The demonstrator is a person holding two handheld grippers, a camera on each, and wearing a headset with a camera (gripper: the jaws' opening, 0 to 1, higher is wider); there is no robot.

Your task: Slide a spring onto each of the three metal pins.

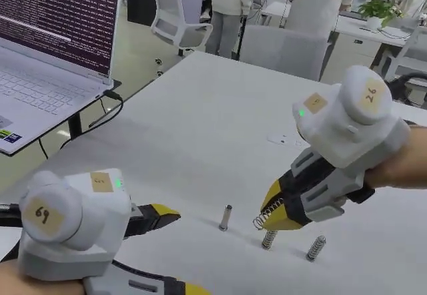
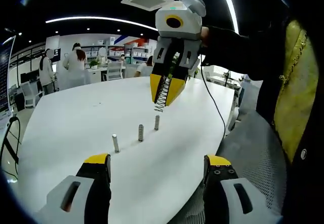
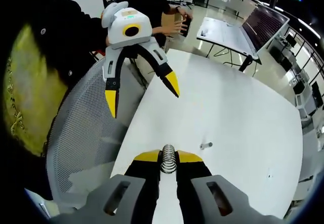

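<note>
Standing by the table, so here's what I can and can't make out. Right gripper is pinched on a spring. Its jaws cover the spring's upper end, so only the lower coils stick out, hanging just above the table between the bare pin and the second pin. Can't tell from the head view whether the spring's tip lines up with either pin. The second pin and the third pin each wear a spring already, and all three stand upright in a row.

In the right gripper view the spring sits end-on between the jaws. A small grey speck on the table beyond is too tiny to name.

Left gripper hangs low, left of the pins, jaws spread wide with nothing in them. Its lower jaw is cut off by the frame edge. The laptop at the left is cropped too.

Room-wise, there's lots of bare table beyond the pins. The near edge runs close by the left gripper, with a mesh chair right up against it.
</note>
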